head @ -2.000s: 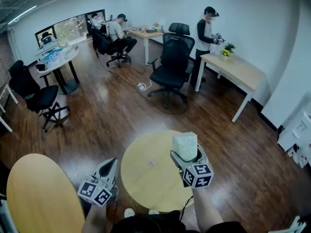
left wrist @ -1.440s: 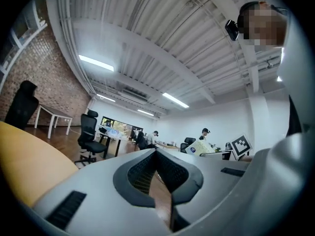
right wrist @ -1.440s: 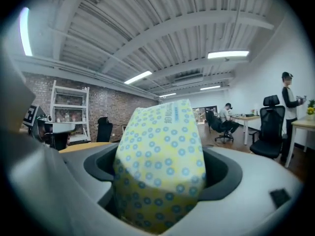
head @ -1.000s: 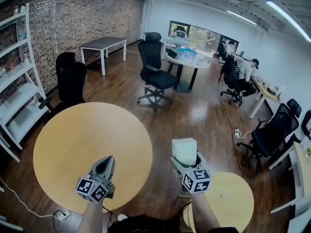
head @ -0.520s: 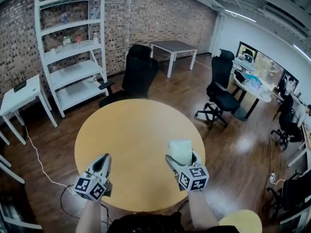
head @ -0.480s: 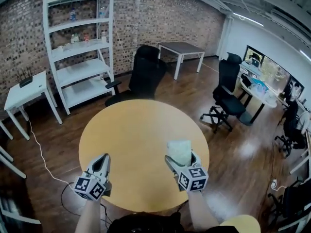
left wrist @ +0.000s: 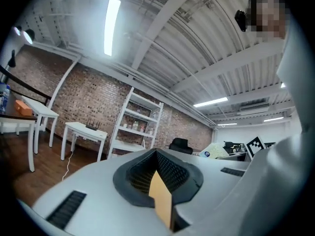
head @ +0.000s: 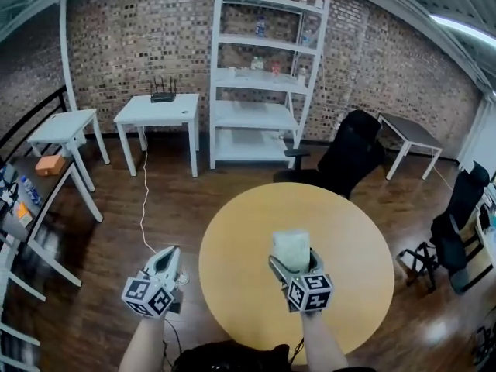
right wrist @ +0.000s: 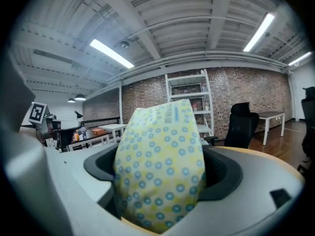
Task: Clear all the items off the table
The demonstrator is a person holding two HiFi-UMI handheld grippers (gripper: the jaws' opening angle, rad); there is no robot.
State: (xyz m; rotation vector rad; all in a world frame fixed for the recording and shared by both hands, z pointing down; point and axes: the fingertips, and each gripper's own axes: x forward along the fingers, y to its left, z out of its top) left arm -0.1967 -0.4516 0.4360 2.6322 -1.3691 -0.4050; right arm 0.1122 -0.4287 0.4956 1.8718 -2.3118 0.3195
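A soft pack [head: 291, 248] of pale yellow wrap with blue dots stands upright between the jaws of my right gripper [head: 292, 260], which is shut on it. In the right gripper view the pack [right wrist: 160, 163] fills the gap between the jaws. It hangs over the near part of a round wooden table [head: 349, 239] whose top is bare. My left gripper [head: 168, 254] is to the left of the table, over the wooden floor, jaws together in a point with nothing in them. The left gripper view shows the jaws meeting.
A white shelf unit [head: 263, 84] stands against the brick wall, with two white side tables [head: 159, 111] to its left. A black office chair [head: 349, 157] is behind the round table, and another chair [head: 457, 223] at right. A white cable [head: 143, 200] runs over the floor.
The whole view has swung round the room: the small round table has gone out of sight and the large round table now lies under the right gripper. Both grippers keep their states.
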